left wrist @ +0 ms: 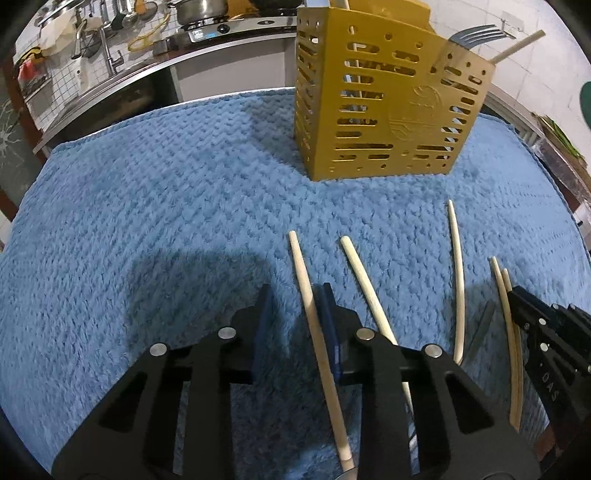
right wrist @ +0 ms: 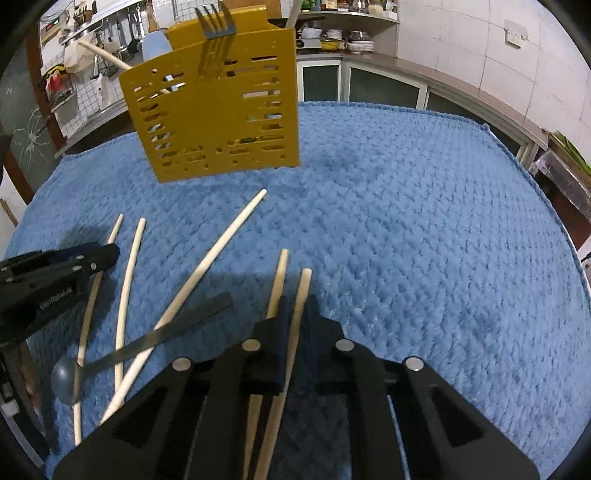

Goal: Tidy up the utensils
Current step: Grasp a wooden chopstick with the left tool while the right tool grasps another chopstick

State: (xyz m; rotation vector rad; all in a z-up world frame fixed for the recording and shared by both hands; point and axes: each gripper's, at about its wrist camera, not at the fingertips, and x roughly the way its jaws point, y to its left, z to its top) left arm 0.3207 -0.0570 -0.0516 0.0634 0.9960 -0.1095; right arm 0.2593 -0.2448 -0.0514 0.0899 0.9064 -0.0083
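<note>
Right tongs (right wrist: 295,306) clamped on one chopstick (right wrist: 300,295). Left tongs (left wrist: 295,299) apart, straddling another chopstick (left wrist: 308,295) on blue towel (left wrist: 147,203). Beyond, yellow perforated utensil holder (left wrist: 384,107) with fork (left wrist: 476,35).

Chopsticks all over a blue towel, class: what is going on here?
A person with tongs in each hand is sorting utensils into the yellow holder, which already holds a fork and a chopstick. The left tongs are open astride one chopstick on the blue towel. The right tongs have a chopstick between their fingers, with another beside it; whether they grip it is unclear. More chopsticks and a spoon lie loose.
</note>
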